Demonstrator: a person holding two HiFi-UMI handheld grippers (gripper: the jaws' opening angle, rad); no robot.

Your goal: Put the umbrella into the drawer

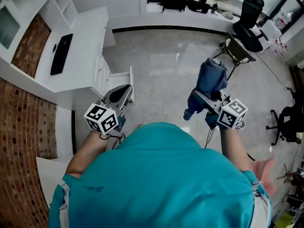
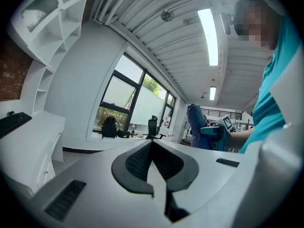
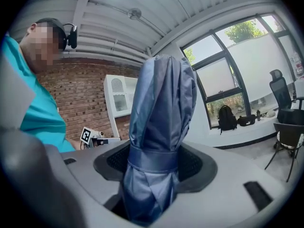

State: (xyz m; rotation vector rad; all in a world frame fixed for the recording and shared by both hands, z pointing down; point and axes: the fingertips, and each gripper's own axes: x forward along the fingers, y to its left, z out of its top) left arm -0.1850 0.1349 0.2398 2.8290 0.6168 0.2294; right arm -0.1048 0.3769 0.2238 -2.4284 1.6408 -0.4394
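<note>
A white counter [image 1: 83, 46] is running along the red brick wall [image 1: 19, 127] at the left of the room, and a flat black keyboard [image 1: 61, 53] is lying on its smooth top. The grey polished floor [image 1: 161, 65] is spreading wide ahead of the person and is throwing back pale reflections. A black office chair [image 1: 249, 18] is standing well apart at the far right, and a black backpack [image 3: 227, 118] is sitting on the window ledge.

The white drawer [image 1: 124, 75] is standing pulled out from the counter's front edge, its front panel jutting over the floor. Open floor is lying between it and the right arm.

The left tool [image 2: 152, 146] is hovering just beside the drawer, its ribbed dark pads pressing together with nothing between them. The right tool [image 3: 154, 163] is clenching the folded blue fabric umbrella [image 3: 161, 108] around its lower part, just under the strap that is binding the pleated cloth. The umbrella is pointing up and forward over the floor, well apart from the drawer, its gathered cloth bulging above the strap.
</note>
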